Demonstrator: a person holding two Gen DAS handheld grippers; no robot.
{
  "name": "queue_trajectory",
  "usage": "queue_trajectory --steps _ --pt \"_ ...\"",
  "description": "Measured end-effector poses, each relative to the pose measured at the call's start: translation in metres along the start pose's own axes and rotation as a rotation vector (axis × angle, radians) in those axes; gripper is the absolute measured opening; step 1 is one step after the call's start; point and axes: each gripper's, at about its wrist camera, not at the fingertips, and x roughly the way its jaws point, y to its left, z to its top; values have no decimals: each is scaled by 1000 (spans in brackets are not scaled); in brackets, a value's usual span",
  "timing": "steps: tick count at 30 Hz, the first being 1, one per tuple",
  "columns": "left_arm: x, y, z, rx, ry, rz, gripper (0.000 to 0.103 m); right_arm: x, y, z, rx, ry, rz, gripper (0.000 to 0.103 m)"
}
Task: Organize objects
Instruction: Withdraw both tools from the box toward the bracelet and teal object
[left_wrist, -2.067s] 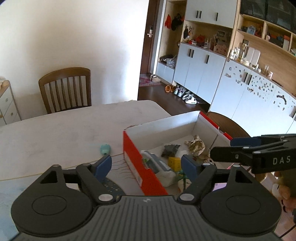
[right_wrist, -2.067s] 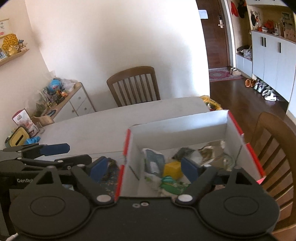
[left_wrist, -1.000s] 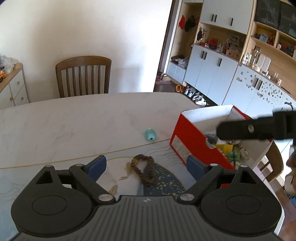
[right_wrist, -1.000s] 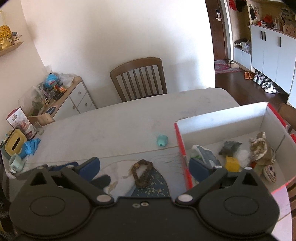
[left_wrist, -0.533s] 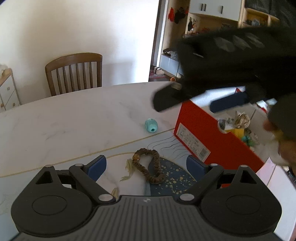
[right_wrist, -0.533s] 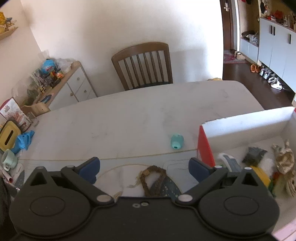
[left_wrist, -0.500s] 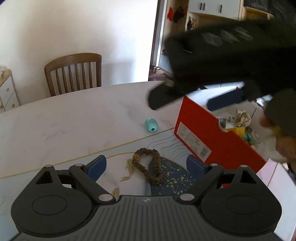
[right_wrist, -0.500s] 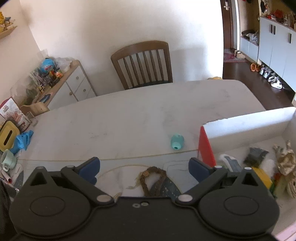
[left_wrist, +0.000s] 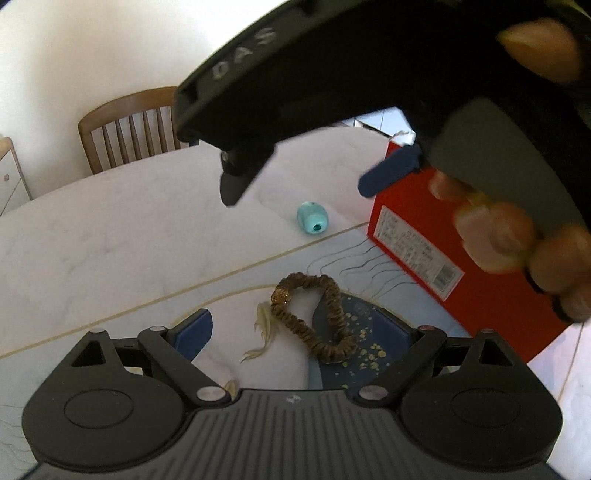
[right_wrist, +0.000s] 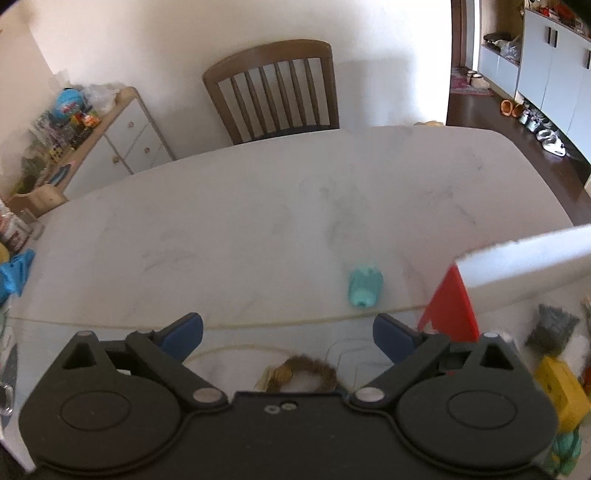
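Note:
A brown scrunchie lies on the patterned mat just ahead of my left gripper, which is open and empty. Beyond it, a small teal object rests on the white table beside the red box. My right gripper, held by a hand, hovers open above the teal object. In the right wrist view my right gripper is open, with the teal object ahead and slightly right and the scrunchie partly hidden under it. The red box holds a yellow block and other items.
A wooden chair stands at the table's far side. A sideboard with clutter lines the left wall. A blue cloth lies at the table's left edge. White cabinets and shoes are at the far right.
My right gripper has swung left from over the box to above the teal object and now fills the top of the left wrist view. My left gripper has come slightly closer to the scrunchie.

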Motion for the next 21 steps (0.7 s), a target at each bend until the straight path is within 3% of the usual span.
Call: queue_trajectory --steps 8,10,16,21 --pt "23 -2 -1 -3 17 14 94 31 12 21 -87 2 -106 97" --pt "28 -4 -1 0 22 18 94 34 17 22 -102 3 -88 94" --pt "35 -4 -4 -6 36 36 94 53 23 19 -72 28 -145 93" --pt "43 -2 -7 -20 43 67 94 71 20 17 -19 57 -241 87"
